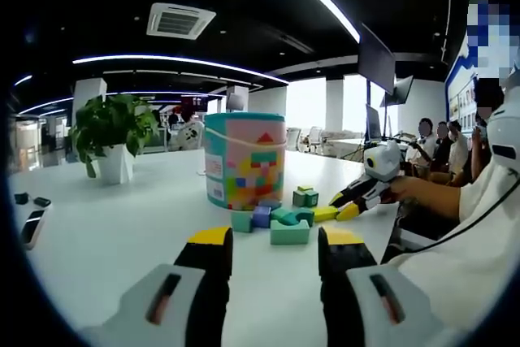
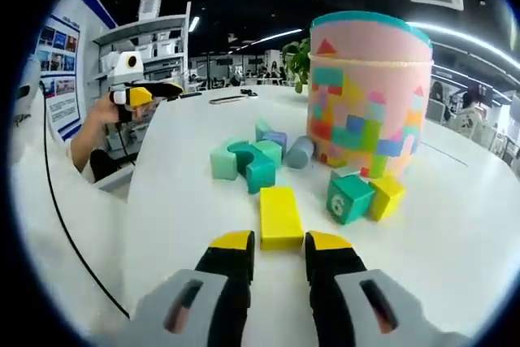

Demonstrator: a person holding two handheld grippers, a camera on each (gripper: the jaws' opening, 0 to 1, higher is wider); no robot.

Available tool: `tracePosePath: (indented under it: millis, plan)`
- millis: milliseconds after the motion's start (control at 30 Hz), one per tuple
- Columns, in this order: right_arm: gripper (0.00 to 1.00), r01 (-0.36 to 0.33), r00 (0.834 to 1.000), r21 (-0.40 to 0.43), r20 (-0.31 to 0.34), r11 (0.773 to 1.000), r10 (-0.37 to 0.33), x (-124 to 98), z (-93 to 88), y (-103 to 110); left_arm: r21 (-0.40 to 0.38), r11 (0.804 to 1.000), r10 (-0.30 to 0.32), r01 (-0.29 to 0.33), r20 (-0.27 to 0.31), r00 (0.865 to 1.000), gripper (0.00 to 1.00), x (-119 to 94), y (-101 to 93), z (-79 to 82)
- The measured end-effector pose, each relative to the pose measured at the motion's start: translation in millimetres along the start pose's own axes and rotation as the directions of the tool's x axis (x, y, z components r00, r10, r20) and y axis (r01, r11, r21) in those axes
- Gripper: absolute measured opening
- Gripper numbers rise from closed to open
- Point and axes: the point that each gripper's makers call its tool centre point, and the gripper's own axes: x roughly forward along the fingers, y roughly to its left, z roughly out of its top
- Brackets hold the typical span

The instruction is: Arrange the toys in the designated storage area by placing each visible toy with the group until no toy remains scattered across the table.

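A tall pink cylindrical toy tub (image 2: 370, 95) is set on the white table (image 2: 187, 176); foam blocks (image 2: 252, 164) are clustered before it, a yellow rectangular block (image 2: 280, 217) lying nearest the right gripper (image 2: 279, 251).

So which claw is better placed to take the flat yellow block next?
Right, probably. The right claw is open with the yellow block just ahead between its tips. The left claw is also open but sits back from the block pile, with bare table between.

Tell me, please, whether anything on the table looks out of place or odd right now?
Nothing looks damaged or spilled. The foam blocks simply lie loose beside the upright toy bucket: a teal cluster, a numbered green cube, and a flat yellow block lying apart, just ahead of the open right tool.
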Motion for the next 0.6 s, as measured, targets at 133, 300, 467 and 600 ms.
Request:
tracePosePath:
  millis: [133,300,467,600]
  plan:
    - [0.21,0.005,1.0,-0.003,0.001,1.0,-0.005,0.8,1.2,-0.9,0.001,1.0,-0.002,0.002,-0.002,1.0,0.43,0.2,-0.4,-0.3]
    - [0.2,0.027,0.996,0.025,0.079,0.999,-0.029,-10.2,18.5,-6.5,0.001,1.0,0.003,-0.003,0.002,1.0,0.43,-1.5,1.6,1.3]
    - [0.2,0.063,0.991,0.036,0.117,0.997,-0.067,-24.1,30.7,-11.6,0.003,1.0,0.0,0.0,0.0,1.0,0.43,-1.2,0.4,0.3]
    - [0.2,0.066,0.989,0.05,0.126,0.997,-0.072,-34.8,39.2,-14.2,0.004,1.0,0.0,0.0,0.002,1.0,0.43,-1.5,0.3,1.4]
